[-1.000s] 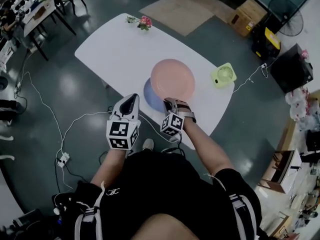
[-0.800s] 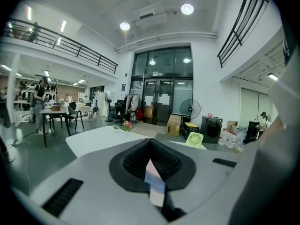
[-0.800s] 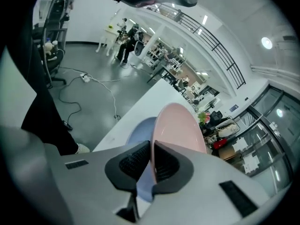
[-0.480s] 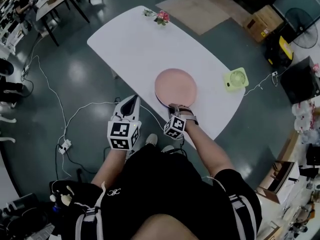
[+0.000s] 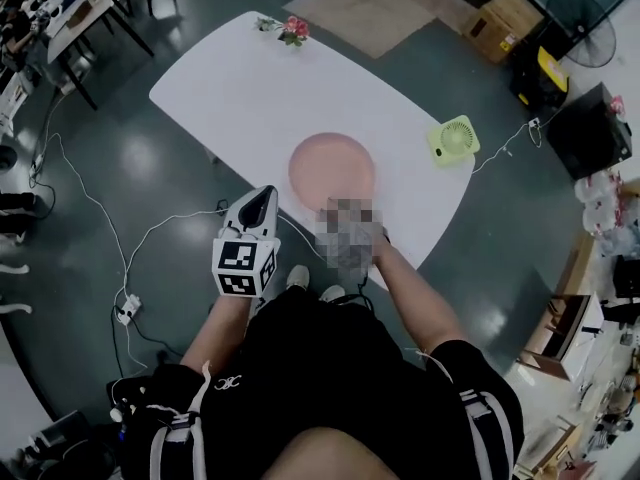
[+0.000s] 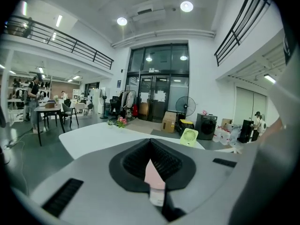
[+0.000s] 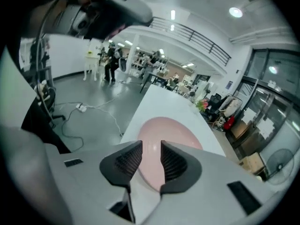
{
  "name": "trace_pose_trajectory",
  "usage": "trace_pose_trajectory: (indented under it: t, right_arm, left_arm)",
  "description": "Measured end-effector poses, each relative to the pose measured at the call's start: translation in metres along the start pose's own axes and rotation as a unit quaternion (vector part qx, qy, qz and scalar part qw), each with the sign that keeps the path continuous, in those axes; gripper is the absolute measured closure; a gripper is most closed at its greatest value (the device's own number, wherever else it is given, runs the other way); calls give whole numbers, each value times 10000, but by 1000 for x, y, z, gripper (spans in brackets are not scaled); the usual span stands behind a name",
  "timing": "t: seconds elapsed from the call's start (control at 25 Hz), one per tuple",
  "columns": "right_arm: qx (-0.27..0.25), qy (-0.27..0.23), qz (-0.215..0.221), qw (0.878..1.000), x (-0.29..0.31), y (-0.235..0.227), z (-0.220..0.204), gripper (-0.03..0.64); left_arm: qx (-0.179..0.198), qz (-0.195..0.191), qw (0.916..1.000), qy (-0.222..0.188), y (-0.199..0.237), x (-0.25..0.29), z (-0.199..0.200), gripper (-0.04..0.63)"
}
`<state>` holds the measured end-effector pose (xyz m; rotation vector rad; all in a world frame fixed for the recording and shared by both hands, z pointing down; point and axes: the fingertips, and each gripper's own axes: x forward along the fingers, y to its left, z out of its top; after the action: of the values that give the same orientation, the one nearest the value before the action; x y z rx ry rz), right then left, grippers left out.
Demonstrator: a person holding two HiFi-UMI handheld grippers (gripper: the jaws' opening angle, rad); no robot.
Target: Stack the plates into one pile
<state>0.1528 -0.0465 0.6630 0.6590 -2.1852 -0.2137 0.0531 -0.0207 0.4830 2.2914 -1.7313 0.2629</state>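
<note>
Pink plate [image 5: 331, 171] lies flat on the white table [image 5: 230, 88], close to its near edge. Right gripper [image 7: 151, 146] is at that edge; its fingers have just been opening and are spread, pinching nothing, with the plate visible through the gap. Left gripper [image 6: 150, 143] is off the table's near edge, fingers pressed together.

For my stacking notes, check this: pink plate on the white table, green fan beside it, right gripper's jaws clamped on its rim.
Not clamped: the right gripper view shows the jaws of the right gripper standing apart, just opening, with the pink plate loose in the gap. Plate on the white table, green fan beside it: correct.
</note>
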Motion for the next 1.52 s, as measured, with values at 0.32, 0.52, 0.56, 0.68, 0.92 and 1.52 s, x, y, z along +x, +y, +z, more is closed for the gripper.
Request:
trace_pose_trajectory:
  t: [0.32, 0.52, 0.56, 0.68, 0.92, 1.52]
  right_arm:
    - [2132, -1868, -1575, 9459, -109, -121, 61, 582]
    - [2672, -2510, -2285, 9019, -186, -171, 68, 601]
    - [2785, -2560, -2397, 8941, -199, -176, 67, 603]
    - [3052, -2695, -2898, 8662, -236, -191, 58, 603]
    - [3121, -2681, -3342, 8480, -268, -201, 40, 606]
    - [3196, -2657, -3241, 8499, -267, -208, 24, 604]
  left_arm:
    - [198, -308, 9991, -209, -32, 24, 27, 581]
    - [334, -570, 9972, -358, -61, 31, 50, 581]
    - [367, -615, 9967, -389, -66, 32, 55, 581]
    - [441, -722, 9952, -490, -79, 34, 70, 581]
    - [563, -945, 9924, -551, -103, 46, 85, 581]
    - [688, -1171, 9892, -543, -135, 71, 92, 581]
